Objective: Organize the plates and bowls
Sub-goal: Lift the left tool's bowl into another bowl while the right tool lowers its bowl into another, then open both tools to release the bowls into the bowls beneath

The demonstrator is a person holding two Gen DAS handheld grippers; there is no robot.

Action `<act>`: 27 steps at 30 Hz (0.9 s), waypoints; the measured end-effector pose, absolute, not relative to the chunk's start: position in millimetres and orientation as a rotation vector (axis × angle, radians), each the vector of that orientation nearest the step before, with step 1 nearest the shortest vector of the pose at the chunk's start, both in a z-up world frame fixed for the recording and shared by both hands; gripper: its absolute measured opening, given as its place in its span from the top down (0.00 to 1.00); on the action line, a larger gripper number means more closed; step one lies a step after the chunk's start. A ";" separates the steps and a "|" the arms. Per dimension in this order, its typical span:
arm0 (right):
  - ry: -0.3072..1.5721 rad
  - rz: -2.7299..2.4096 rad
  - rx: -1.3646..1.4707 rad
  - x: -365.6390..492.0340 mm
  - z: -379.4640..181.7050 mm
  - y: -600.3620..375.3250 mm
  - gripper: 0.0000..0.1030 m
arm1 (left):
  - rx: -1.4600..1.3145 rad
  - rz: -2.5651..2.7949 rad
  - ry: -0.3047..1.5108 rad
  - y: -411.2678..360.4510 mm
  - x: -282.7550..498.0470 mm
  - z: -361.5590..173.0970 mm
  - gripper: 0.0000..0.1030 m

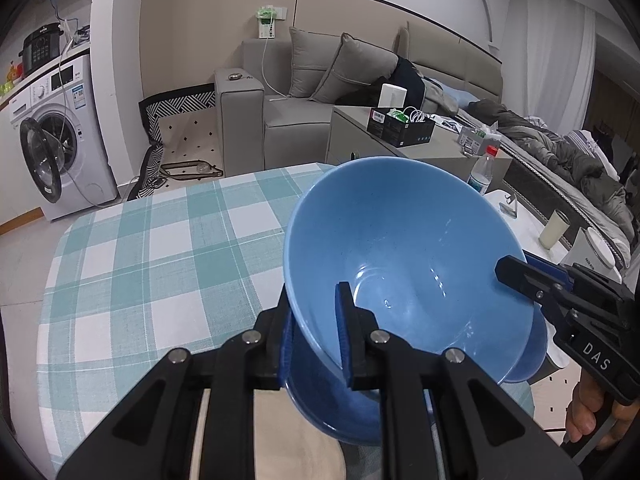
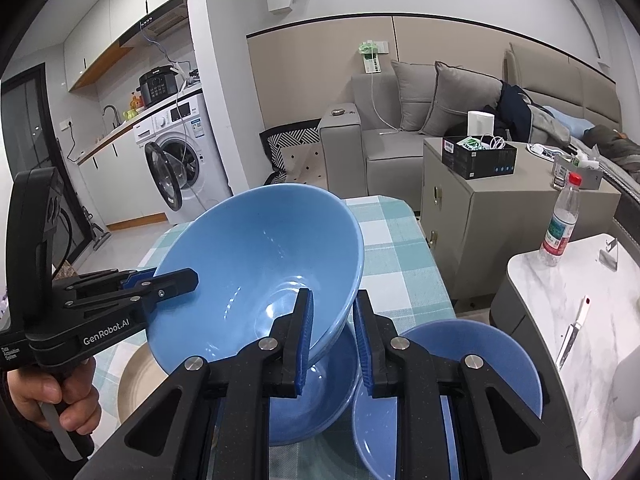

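Note:
A large blue bowl hangs tilted over the checked tablecloth, held at two opposite sides. My left gripper is shut on its rim, one pad inside and one outside. On the opposite rim, my right gripper is shut the same way. Right under it sits a second blue bowl; whether the two touch I cannot tell. A third blue bowl stands to the right. A beige plate lies under the left side.
To the right, a marble side table carries a water bottle, a knife and a cup. A grey cabinet stands behind the table's far right corner. The tablecloth's left and far parts are bare.

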State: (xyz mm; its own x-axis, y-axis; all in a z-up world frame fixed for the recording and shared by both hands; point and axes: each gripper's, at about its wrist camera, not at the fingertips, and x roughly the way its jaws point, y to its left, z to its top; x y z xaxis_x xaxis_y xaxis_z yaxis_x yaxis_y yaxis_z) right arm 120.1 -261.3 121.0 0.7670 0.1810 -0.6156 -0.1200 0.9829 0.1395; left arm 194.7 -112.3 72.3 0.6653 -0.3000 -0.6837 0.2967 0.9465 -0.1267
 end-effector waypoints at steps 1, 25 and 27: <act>0.677 0.167 0.104 119.0 119.9 -262.4 0.79 | -0.004 -0.335 0.775 -112.4 193.8 71.0 0.84; 0.724 0.190 0.094 108.8 79.2 -255.7 0.79 | -0.004 -0.294 0.840 -109.1 183.6 39.1 0.84; 0.741 0.192 0.088 111.7 74.9 -255.3 0.78 | -0.001 -0.290 0.849 -109.8 184.8 36.0 0.84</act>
State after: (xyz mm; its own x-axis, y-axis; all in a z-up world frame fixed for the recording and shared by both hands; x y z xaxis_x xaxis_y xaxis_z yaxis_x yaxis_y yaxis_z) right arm 111.7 -255.3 74.9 0.7211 0.2045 -0.6619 -0.1427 0.9788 0.1468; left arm 184.8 -109.8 36.0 0.6242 -0.2529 -0.7392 0.2520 0.9608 -0.1159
